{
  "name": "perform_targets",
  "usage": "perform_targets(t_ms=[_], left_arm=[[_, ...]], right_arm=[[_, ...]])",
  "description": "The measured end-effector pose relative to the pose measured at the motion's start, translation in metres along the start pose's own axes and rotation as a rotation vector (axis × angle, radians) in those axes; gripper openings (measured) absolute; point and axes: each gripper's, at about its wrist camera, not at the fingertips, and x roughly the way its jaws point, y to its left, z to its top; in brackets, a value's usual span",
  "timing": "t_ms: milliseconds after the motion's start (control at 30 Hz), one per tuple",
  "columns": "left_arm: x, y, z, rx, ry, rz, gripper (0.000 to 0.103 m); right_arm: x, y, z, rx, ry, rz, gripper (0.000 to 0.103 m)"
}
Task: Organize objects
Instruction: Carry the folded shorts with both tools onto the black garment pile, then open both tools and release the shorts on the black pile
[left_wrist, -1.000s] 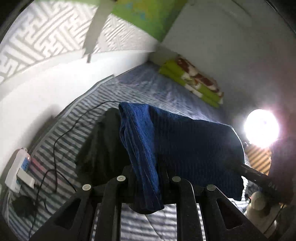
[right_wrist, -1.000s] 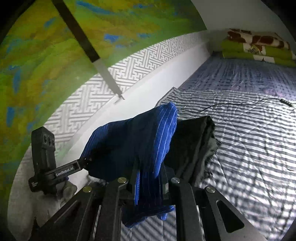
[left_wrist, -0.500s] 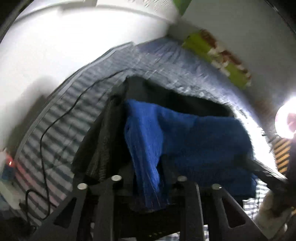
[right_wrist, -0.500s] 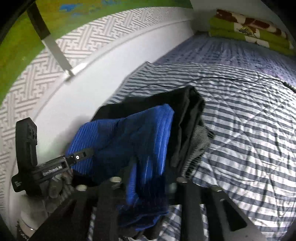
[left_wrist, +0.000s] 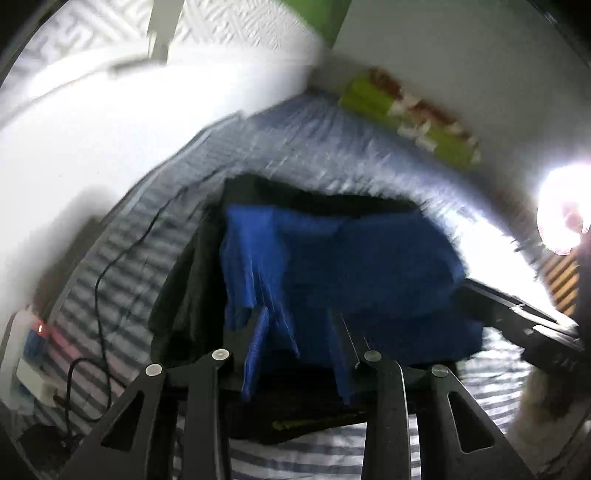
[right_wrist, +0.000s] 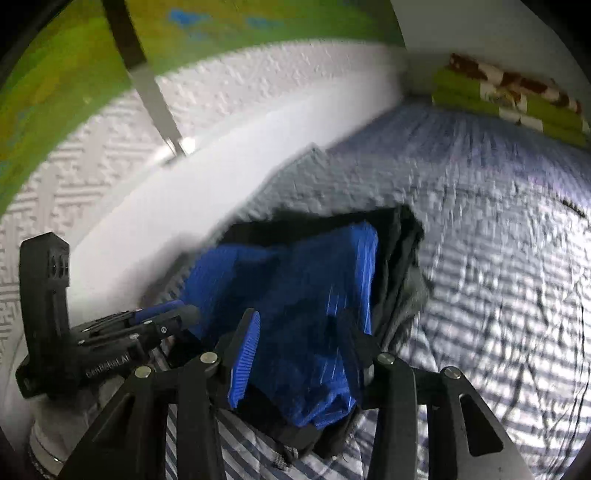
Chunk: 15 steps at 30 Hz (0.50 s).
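Two views show your striped bedsheet (right_wrist: 498, 295) spreading to a white wall (left_wrist: 92, 129) with patterned trim. A folded blue cloth (left_wrist: 332, 266) lies on a black garment (right_wrist: 399, 236) at frame centre. Your left gripper (left_wrist: 299, 339) is opening, cloth between its jaws, pads clear. Your right gripper (right_wrist: 299, 339) stands apart around the cloth's edge. Only the left view, lower left, shows a power strip (left_wrist: 29, 343) and cable (left_wrist: 107, 266). Folded green bedding (right_wrist: 509, 99) lies upper right.

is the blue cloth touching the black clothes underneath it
Touching. The right wrist view shows the blue cloth lying directly on the black clothes, whose edges stick out around it with no gap; the left wrist view agrees.
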Motion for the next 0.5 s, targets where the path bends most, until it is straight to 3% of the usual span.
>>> perform_targets(t_ms=[100, 200, 300, 400, 500], left_arm=[[0.019, 0.017, -0.009, -0.037, 0.027, 0.087, 0.018], [0.007, 0.025, -0.016, -0.162, 0.013, 0.046, 0.020], [-0.020, 0.018, -0.018, -0.202, -0.007, 0.039, 0.037], [-0.058, 0.000, -0.026, -0.156, -0.030, 0.044, 0.043], [-0.095, -0.029, -0.045, -0.098, -0.044, 0.039, 0.064]], right_arm=[[0.016, -0.016, -0.009, 0.032, 0.083, -0.071, 0.039], [0.007, -0.031, -0.012, 0.102, 0.123, -0.030, 0.039], [-0.029, -0.030, -0.017, 0.078, 0.086, -0.070, 0.039], [-0.080, -0.025, -0.030, 0.029, 0.032, -0.079, 0.041], [-0.125, -0.021, -0.050, -0.016, -0.003, -0.095, 0.041]])
